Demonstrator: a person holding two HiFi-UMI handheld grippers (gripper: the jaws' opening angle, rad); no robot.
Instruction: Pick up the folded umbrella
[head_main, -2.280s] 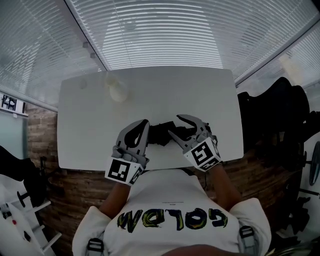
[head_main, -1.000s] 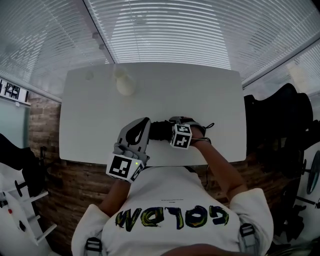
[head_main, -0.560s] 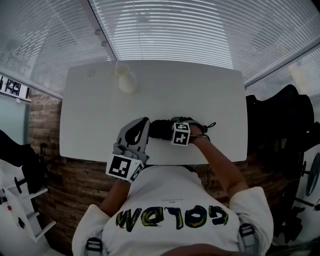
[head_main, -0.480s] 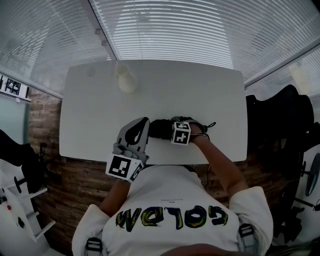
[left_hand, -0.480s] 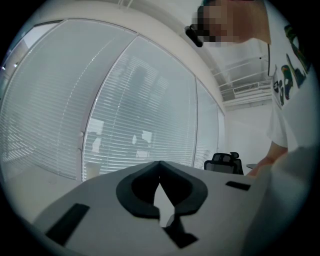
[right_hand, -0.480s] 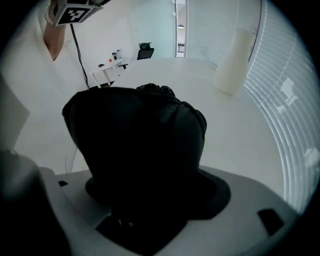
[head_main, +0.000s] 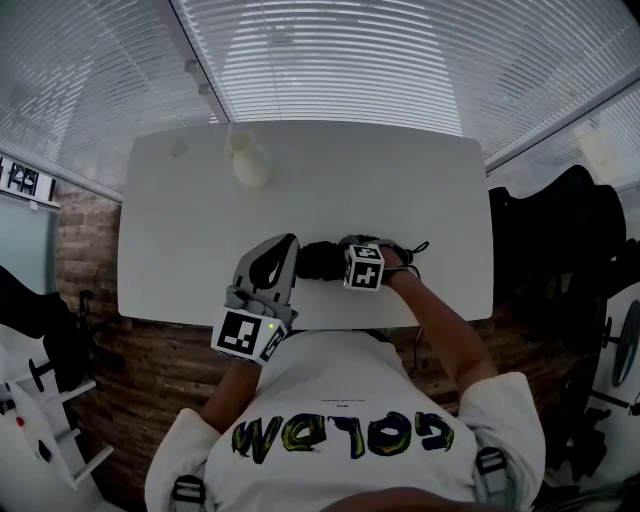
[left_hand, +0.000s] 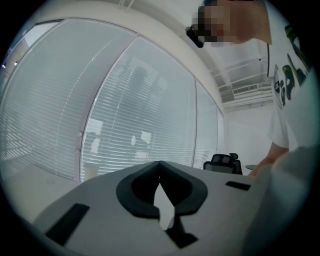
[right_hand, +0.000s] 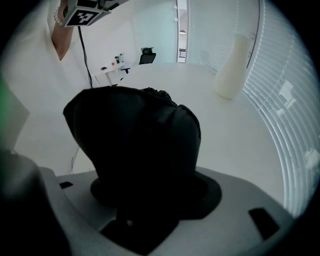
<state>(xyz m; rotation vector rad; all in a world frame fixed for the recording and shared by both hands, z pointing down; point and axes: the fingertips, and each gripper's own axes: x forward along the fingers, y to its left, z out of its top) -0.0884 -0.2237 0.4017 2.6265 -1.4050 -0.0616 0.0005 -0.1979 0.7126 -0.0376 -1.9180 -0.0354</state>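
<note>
White desk (head_main: 330, 180) seen in the head view: the black umbrella (head_main: 318, 260) lies near its front edge, between your two tools. Your left tool (head_main: 286, 246) rests level just beside the umbrella, and your right tool (head_main: 352, 256) points steeply down onto it. A pale bottle (head_main: 250, 165) stands well back. In the left gripper view, your jaw tips meet with nothing between them. In the right gripper view, your jaws have just been closing, and the umbrella fills the gap, clamped.
</note>
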